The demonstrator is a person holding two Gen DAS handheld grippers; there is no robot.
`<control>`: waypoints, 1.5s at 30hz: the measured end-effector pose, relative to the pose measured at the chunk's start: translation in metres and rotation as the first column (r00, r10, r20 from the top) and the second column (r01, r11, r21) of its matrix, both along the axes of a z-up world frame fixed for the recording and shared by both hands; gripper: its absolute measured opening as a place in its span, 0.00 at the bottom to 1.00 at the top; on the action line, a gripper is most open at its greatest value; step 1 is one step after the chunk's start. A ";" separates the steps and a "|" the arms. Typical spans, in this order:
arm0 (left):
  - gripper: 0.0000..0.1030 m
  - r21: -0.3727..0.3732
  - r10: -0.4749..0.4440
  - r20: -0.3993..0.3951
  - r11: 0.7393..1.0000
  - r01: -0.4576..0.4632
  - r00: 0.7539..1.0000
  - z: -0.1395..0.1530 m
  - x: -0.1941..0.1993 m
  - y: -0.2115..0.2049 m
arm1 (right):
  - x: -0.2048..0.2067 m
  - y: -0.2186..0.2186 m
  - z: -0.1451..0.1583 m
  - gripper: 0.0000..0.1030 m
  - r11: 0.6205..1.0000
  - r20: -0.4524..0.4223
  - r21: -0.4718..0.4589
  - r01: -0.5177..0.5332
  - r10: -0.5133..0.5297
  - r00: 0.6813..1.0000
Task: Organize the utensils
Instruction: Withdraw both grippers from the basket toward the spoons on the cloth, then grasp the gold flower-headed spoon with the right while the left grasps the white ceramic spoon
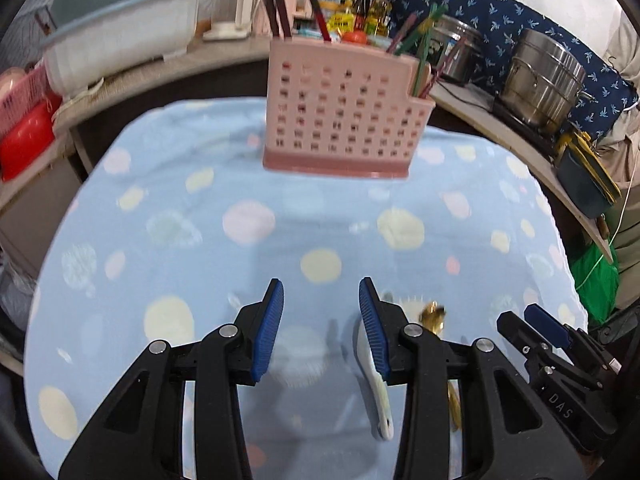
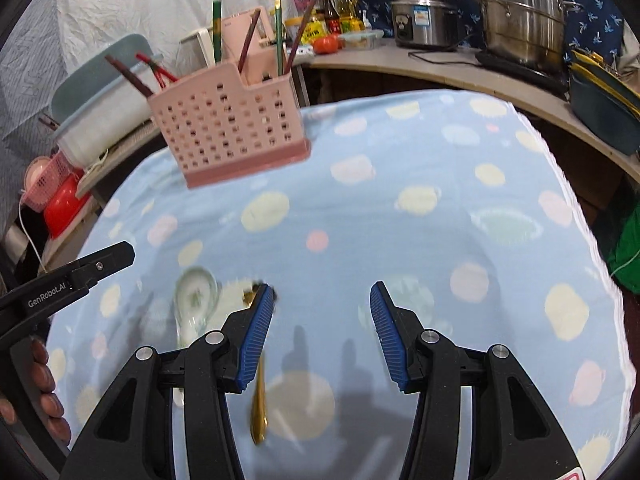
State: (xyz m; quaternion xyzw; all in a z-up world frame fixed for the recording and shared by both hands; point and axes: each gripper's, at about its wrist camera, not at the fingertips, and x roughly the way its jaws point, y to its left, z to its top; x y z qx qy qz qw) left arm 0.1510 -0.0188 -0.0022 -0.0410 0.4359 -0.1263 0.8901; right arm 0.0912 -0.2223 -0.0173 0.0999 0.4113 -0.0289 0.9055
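Observation:
A pink perforated utensil holder [image 1: 344, 120] [image 2: 228, 128] stands at the far side of the blue dotted cloth [image 1: 208, 240], with red, brown and green chopsticks [image 1: 280, 4] sticking out of it. A white spoon [image 1: 378, 408] [image 2: 196, 296] lies on the cloth, partly under the right finger of my left gripper [image 1: 321, 288]. Beside it lies a gold spoon [image 1: 432, 316] [image 2: 259, 420], partly under the left finger of my right gripper [image 2: 322, 290]. Both grippers hang low over the cloth, open, with nothing between their pads.
A curved counter behind the cloth carries steel pots [image 1: 540, 76], oil bottles [image 2: 344, 8], a white and blue tub [image 1: 120, 28] and a red bowl [image 1: 24, 144]. My right gripper [image 1: 520, 318] shows beside the left one. A hand [image 2: 44, 380] holds the left gripper.

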 end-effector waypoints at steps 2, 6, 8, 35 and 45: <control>0.36 -0.005 -0.002 -0.026 1.000 0.002 1.000 -0.011 -0.006 0.000 | -0.008 0.002 -0.010 0.48 1.000 -0.020 0.007 -0.001 0.001 1.000; 0.36 -0.012 -0.008 -0.063 1.000 0.007 0.998 -0.027 -0.016 -0.001 | -0.015 0.006 -0.021 0.48 1.000 -0.048 0.002 -0.011 0.011 0.999; 0.36 -0.012 -0.015 -0.072 1.000 0.014 0.997 -0.031 -0.015 -0.005 | -0.015 0.008 -0.025 0.48 1.000 -0.056 0.008 -0.013 0.013 0.998; 0.09 -0.067 -0.135 -0.098 0.989 0.129 0.986 -0.033 0.027 -0.027 | 0.034 0.034 -0.027 0.32 0.989 -0.079 0.002 -0.150 0.149 0.986; 0.06 -0.064 -0.075 -0.038 0.995 0.073 0.996 -0.006 0.023 0.003 | 0.053 0.047 -0.033 0.28 0.975 -0.111 -0.037 -0.221 0.215 0.970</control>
